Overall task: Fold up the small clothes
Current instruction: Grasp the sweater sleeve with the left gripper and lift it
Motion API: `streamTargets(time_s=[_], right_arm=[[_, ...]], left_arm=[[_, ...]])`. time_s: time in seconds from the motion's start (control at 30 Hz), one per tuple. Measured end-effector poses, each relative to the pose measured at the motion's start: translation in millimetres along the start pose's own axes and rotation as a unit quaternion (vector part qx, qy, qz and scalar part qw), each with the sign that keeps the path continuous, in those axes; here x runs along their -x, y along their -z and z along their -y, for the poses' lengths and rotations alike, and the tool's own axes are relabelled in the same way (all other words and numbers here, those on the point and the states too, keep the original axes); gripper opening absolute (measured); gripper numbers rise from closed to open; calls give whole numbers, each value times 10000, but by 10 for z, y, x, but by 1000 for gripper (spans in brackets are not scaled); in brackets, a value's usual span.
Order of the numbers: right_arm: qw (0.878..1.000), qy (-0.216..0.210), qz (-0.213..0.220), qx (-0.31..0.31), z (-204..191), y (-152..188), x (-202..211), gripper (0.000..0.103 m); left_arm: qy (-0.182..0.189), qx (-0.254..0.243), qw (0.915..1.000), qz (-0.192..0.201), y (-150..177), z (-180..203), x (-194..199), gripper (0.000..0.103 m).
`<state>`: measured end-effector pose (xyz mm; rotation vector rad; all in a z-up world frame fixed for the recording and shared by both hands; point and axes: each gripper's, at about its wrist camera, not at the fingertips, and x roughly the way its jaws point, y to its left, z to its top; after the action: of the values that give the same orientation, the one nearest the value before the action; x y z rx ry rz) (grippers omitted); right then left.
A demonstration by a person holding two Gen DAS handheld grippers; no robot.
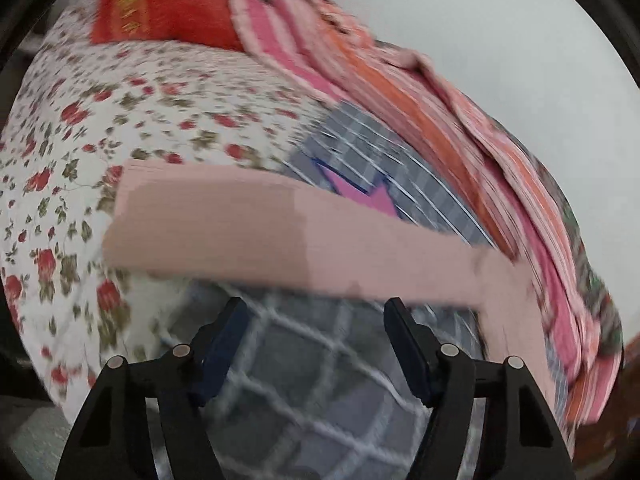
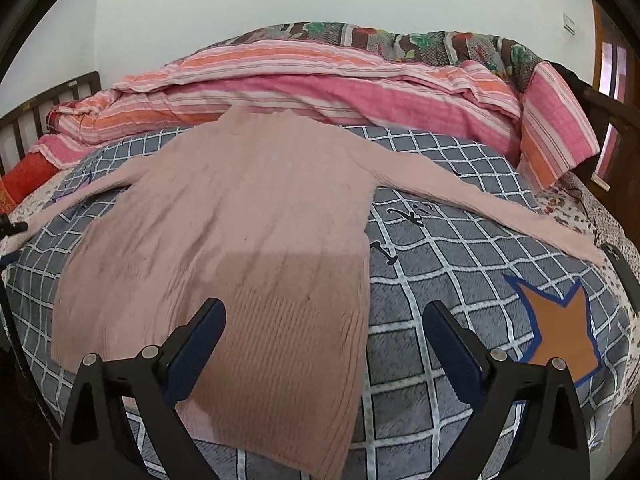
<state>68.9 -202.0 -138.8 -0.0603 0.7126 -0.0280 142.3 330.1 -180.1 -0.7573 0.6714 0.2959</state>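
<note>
A pale pink knit sweater lies flat on a grey checked blanket, both sleeves spread out to the sides. My right gripper is open and empty, hovering over the sweater's lower hem. In the blurred left wrist view, one pink sleeve stretches across just beyond my left gripper, which is open and empty over the grey blanket. The left gripper's tip shows at the far left edge of the right wrist view, at the end of the left sleeve.
A striped pink and orange quilt is heaped along the back of the bed. A red pillow lies on a floral sheet. An orange star patch marks the blanket at right. A dark wooden bed frame borders the left.
</note>
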Motion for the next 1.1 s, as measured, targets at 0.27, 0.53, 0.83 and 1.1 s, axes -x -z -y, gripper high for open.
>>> streamTargets(time_s=[0.27, 0.53, 0.83, 1.1], right_arm=[[9998, 33, -169, -119, 121, -23, -151, 98], [9996, 37, -144, -252, 354, -64, -176, 98], [9991, 78, -10, -425, 673, -56, -90, 98], [9973, 210, 88, -701, 1060, -77, 20, 98]], left_arm=[[-712, -34, 9961, 526, -286, 4, -128, 9], [-539, -1104, 9863, 1101, -477, 851, 173, 7], [25, -2160, 9690, 1198, -305, 2265, 192, 7], [677, -3322, 9368, 867, 381, 3780, -219, 7]])
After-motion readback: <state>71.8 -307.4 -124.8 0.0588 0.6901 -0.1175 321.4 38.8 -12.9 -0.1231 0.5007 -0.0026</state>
